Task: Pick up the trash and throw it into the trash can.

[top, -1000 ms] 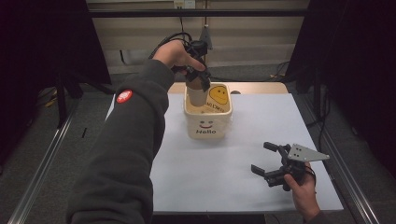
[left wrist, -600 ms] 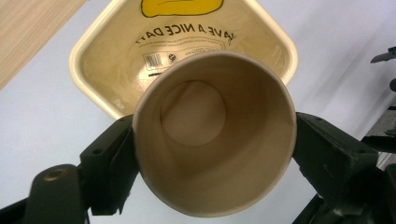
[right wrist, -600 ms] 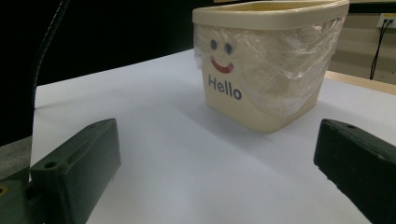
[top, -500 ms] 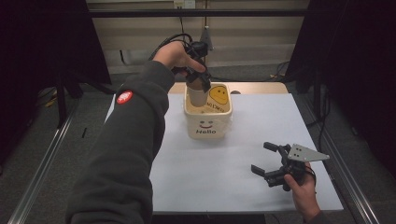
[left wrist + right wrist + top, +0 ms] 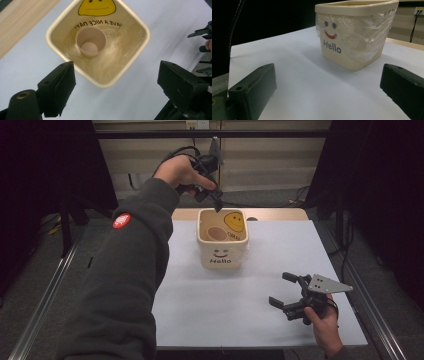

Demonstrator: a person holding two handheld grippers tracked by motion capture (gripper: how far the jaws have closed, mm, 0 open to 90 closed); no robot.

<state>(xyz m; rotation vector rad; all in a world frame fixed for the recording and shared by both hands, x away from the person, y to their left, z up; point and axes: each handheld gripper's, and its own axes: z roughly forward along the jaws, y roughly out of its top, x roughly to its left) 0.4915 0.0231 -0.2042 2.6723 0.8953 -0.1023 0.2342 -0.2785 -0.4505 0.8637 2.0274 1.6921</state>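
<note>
A cream square bin (image 5: 222,255) with a smiley face and "Hello" on its front stands on the white table sheet (image 5: 240,305). A tan paper cup (image 5: 90,42) stands upright inside the bin (image 5: 126,60); the cup (image 5: 216,233) shows through the bin's mouth from above. My left gripper (image 5: 216,202) hangs open above the bin's back rim, and its open jaws (image 5: 115,90) hold nothing. My right gripper (image 5: 290,292) rests low at the table's front right, open and empty, facing the bin (image 5: 354,37).
A strip of bare wooden tabletop (image 5: 270,214) runs behind the white sheet. Dark curtains flank the table, and metal rails (image 5: 45,300) run along both sides. The left arm's grey sleeve (image 5: 130,270) crosses the table's left side.
The left gripper has let go of the cup, which now stands inside the bin, and has risen above the rim with open jaws. The right gripper has not moved.
</note>
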